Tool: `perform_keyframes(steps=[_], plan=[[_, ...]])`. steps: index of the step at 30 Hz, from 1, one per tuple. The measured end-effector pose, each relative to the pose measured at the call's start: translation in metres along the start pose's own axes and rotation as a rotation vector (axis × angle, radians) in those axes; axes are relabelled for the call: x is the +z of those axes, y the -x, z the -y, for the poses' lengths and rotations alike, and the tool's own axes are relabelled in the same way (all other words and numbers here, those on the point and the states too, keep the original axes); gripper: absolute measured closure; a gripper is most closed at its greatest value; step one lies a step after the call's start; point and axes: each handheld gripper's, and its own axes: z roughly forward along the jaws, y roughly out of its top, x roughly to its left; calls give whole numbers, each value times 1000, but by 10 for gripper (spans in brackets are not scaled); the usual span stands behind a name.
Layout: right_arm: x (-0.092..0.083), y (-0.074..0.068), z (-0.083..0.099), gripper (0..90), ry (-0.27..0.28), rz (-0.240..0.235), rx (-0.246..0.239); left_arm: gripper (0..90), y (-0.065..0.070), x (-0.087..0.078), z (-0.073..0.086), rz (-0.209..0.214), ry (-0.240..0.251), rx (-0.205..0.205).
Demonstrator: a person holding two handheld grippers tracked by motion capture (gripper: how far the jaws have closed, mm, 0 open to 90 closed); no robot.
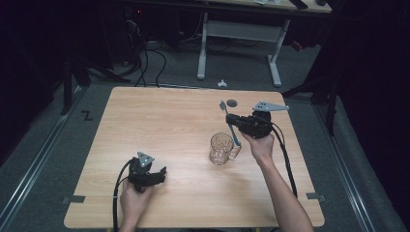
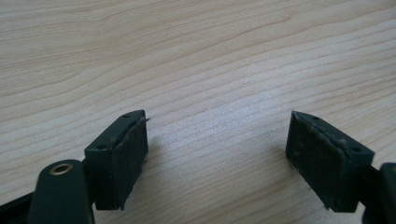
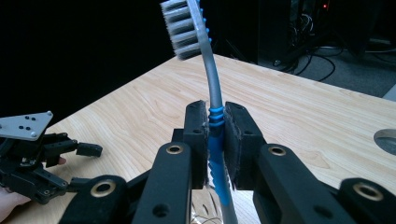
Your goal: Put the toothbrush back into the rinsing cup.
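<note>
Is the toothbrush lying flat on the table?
No, the toothbrush is pinched between the jaws of the right gripper, with its bristle head sticking up in the air above the table.

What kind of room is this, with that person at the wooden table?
Probably a lab or workshop rather than a home: a bare wooden table on grey carpet, another desk behind with tangled cables underneath, and a cabled right gripper holding a toothbrush.

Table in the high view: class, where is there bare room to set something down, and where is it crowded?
Bare wood runs along the far left of the table and across the middle, between the left tongs and the glass mug. It is crowded at the right: the mug, the toothbrush clamped in the right tongs, and a small dark disc.
</note>
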Motion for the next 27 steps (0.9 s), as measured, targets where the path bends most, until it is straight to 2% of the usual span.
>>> perform_keyframes(steps=[11, 27], plan=[[-6, 3, 5, 801, -8, 8, 9, 215, 0, 0, 0, 0, -1, 0], [-19, 1, 8, 800, -25, 24, -8, 215, 0, 0, 0, 0, 0, 0]])
